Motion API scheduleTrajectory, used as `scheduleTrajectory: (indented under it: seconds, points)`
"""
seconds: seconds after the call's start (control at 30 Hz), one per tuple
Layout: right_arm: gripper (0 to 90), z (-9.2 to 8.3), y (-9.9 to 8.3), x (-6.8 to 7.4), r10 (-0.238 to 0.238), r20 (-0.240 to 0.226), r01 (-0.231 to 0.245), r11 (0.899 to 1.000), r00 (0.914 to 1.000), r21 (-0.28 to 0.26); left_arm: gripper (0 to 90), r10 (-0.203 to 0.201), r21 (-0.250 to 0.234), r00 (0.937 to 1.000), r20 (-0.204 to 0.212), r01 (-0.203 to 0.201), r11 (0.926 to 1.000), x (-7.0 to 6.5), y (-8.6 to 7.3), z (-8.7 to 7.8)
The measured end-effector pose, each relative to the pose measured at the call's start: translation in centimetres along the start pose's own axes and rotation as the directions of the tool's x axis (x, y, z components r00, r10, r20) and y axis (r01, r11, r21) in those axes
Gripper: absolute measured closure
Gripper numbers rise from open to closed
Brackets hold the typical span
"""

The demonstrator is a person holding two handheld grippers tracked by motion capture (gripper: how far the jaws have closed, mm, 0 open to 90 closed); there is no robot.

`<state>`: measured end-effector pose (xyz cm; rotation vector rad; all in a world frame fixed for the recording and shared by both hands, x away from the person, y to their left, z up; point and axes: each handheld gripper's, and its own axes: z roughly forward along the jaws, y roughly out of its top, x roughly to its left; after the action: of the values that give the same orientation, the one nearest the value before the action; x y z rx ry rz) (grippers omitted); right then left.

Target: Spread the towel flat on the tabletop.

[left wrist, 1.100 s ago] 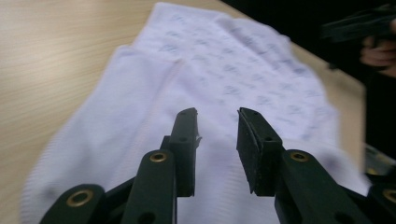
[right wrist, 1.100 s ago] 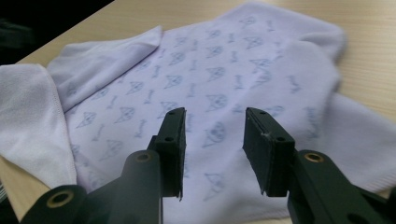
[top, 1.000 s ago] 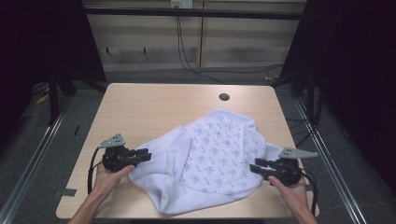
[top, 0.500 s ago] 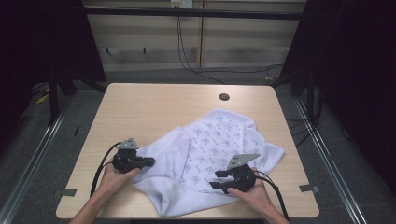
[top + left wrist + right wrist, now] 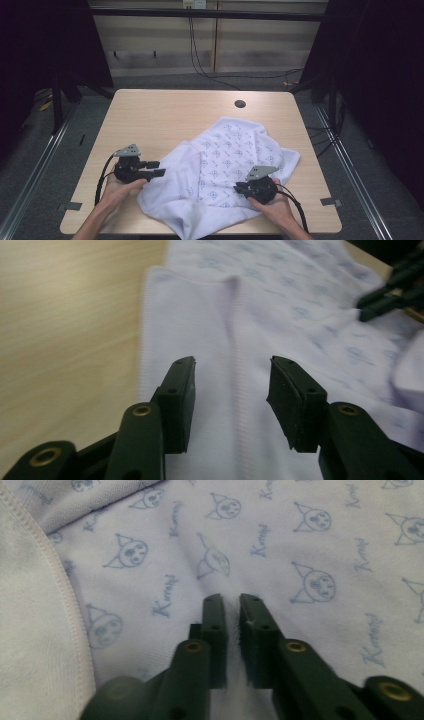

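A white cloth (image 5: 225, 160) printed with small blue figures lies crumpled on the wooden table (image 5: 165, 115). My left gripper (image 5: 159, 168) sits at the cloth's left edge. In the left gripper view this gripper (image 5: 231, 390) is open; its jaws have just been opening, and the ribbed hem of the cloth (image 5: 220, 325) lies between them untouched. My right gripper (image 5: 239, 189) rests on the cloth's near right part. In the right gripper view its jaws (image 5: 232, 625) have just been closing and pinch a thin fold of the cloth (image 5: 300, 540).
A dark round hole (image 5: 240, 104) marks the table's far side. The cloth's near corner (image 5: 185, 225) droops over the front edge. In the left gripper view the other gripper (image 5: 390, 295) is at the top right. Metal rails and cables run along the floor around the table.
My right gripper has moved left from the cloth's right edge onto its near middle and closed there. The left gripper has stayed at the left edge and opened.
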<state>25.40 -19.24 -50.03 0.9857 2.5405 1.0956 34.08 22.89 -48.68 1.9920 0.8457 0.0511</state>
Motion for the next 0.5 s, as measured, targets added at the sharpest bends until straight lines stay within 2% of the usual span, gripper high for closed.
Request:
scheduleTrajectory:
  seconds: [0.07,0.17,0.3,0.33,0.5]
  points:
    - [87.5,0.0,0.0,-1.0,0.036,-0.022,-0.036,0.999,0.9991,0.001,61.4,-0.004,0.032,0.9992,-0.041,0.006,0.9995,0.7,-0.3,0.6]
    - [87.7,0.1,0.2,-2.9,0.066,-0.012,-0.066,0.998,0.9978,-0.001,70.3,0.018,0.089,0.9985,-0.051,-0.014,0.9959,0.9,-0.7,1.4]
    - [87.8,0.3,0.3,-5.8,0.111,-0.016,-0.111,0.994,0.9937,-0.02,85.4,0.071,0.131,0.9974,0.013,-0.072,0.9887,-0.1,-1.0,1.7]
    - [87.8,0.4,0.4,-6.6,0.126,-0.006,-0.126,0.992,0.992,-0.029,86.9,0.084,0.143,0.9964,0.008,-0.084,0.9862,-0.4,-1.1,1.8]
    - [87.7,0.6,0.7,-8.9,0.173,0.067,-0.17,0.985,0.9827,-0.042,89.8,0.1,0.178,0.9918,0.08,-0.113,0.9776,-2.2,-1.5,1.8]
